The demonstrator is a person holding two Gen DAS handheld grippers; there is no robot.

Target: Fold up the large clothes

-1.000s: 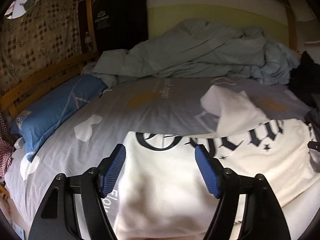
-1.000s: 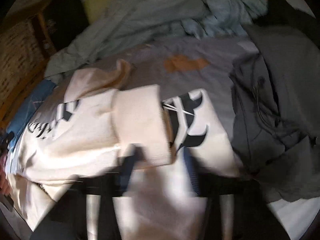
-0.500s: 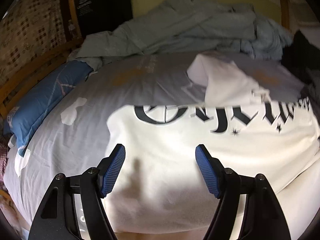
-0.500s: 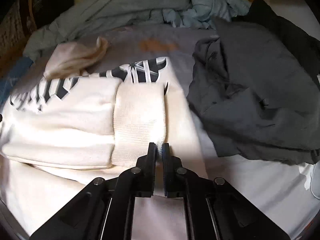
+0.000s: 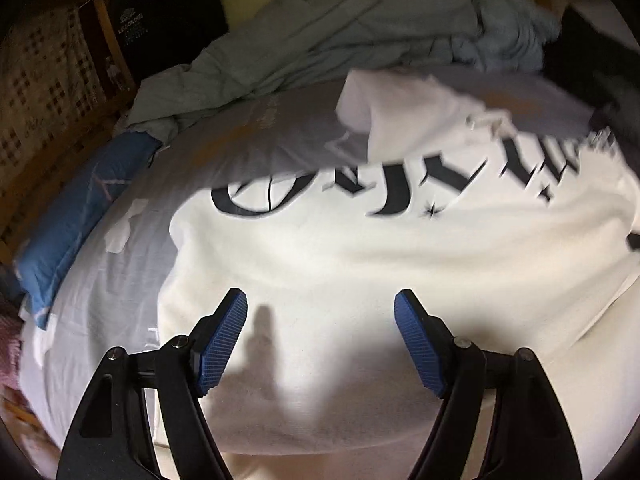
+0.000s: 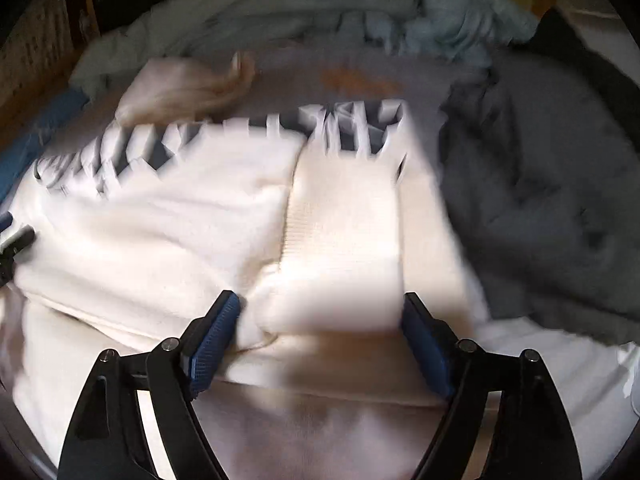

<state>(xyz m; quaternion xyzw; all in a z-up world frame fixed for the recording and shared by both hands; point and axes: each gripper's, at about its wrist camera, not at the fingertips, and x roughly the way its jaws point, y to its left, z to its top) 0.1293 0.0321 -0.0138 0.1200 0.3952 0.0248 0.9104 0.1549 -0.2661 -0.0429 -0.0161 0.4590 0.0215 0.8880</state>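
While my right gripper (image 6: 320, 332) was opening around the cream printed sweatshirt's (image 5: 340, 260) ribbed cuff (image 6: 344, 248), only its view showed the grey hoodie (image 6: 560, 200); my left gripper (image 5: 320, 336), also opening, hovered over it.

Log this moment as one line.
left gripper: opening, empty | right gripper: opening, ribbed cuff between jaws | cream printed sweatshirt: on bed

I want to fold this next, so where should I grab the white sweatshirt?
Take the white sweatshirt by its near bottom edge, coming from the near side. That edge lies flat, clear of the folded-in sleeve, so lifting it should carry the body over toward the lettering.
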